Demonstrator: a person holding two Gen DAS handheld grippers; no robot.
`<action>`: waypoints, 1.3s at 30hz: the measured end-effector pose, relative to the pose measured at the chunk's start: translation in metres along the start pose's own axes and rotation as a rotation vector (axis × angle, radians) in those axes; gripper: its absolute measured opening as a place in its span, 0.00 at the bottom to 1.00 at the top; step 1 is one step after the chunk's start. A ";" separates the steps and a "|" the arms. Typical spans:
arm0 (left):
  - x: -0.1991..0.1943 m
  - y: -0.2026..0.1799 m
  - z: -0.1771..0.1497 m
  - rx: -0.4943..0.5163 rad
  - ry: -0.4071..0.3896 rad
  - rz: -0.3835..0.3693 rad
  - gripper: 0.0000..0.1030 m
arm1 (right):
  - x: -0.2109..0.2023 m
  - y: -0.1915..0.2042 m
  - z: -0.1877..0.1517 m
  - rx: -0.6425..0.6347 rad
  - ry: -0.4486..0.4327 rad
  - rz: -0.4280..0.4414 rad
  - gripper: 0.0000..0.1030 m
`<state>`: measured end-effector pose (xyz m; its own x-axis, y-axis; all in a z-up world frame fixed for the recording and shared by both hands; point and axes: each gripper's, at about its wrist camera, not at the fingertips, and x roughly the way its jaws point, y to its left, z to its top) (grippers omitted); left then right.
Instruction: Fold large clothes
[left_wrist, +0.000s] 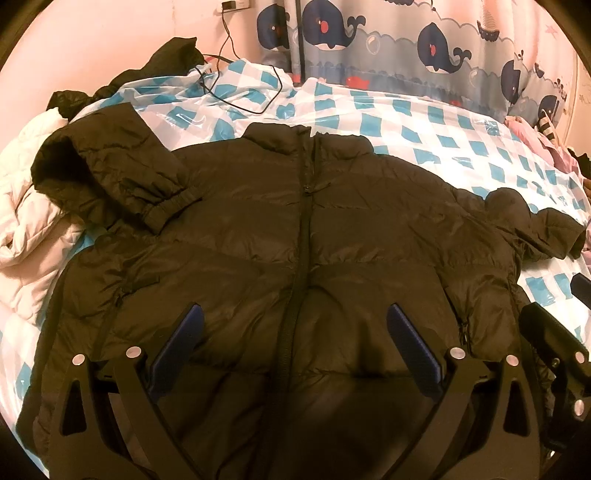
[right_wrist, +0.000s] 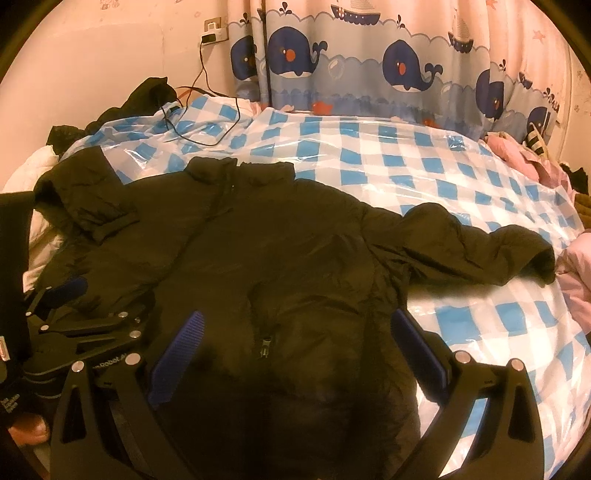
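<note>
A black puffer jacket (left_wrist: 295, 240) lies front-up and zipped on the bed; it also shows in the right wrist view (right_wrist: 258, 258). Its left sleeve (left_wrist: 122, 177) is folded in onto the chest. Its right sleeve (right_wrist: 480, 247) lies stretched out to the right. My left gripper (left_wrist: 295, 314) is open above the jacket's lower front, over the zip. My right gripper (right_wrist: 295, 321) is open above the jacket's lower right part, with the right finger (right_wrist: 413, 343) at the jacket's side edge. Neither holds anything.
A blue-and-white checked plastic sheet (right_wrist: 406, 162) covers the bed. A white quilt (left_wrist: 26, 221) lies at the left. A black cable (left_wrist: 236, 99) runs from a wall socket. Pink clothes (right_wrist: 524, 158) lie at the far right. A whale-print curtain (right_wrist: 369, 59) hangs behind.
</note>
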<state>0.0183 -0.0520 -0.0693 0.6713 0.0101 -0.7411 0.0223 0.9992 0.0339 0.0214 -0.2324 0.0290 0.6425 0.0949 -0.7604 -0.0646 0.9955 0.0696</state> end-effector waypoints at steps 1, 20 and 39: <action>0.000 0.002 0.000 0.000 0.001 0.000 0.93 | 0.000 -0.001 0.000 -0.005 0.000 -0.004 0.94; 0.002 0.009 0.000 -0.011 0.001 0.000 0.93 | -0.001 -0.035 -0.003 0.221 -0.084 0.320 0.94; 0.006 0.019 0.001 -0.037 0.007 0.024 0.93 | -0.004 -0.020 0.001 0.070 -0.069 0.227 0.94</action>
<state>0.0237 -0.0334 -0.0726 0.6659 0.0339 -0.7452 -0.0209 0.9994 0.0267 0.0209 -0.2529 0.0312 0.6683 0.3134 -0.6747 -0.1612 0.9464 0.2799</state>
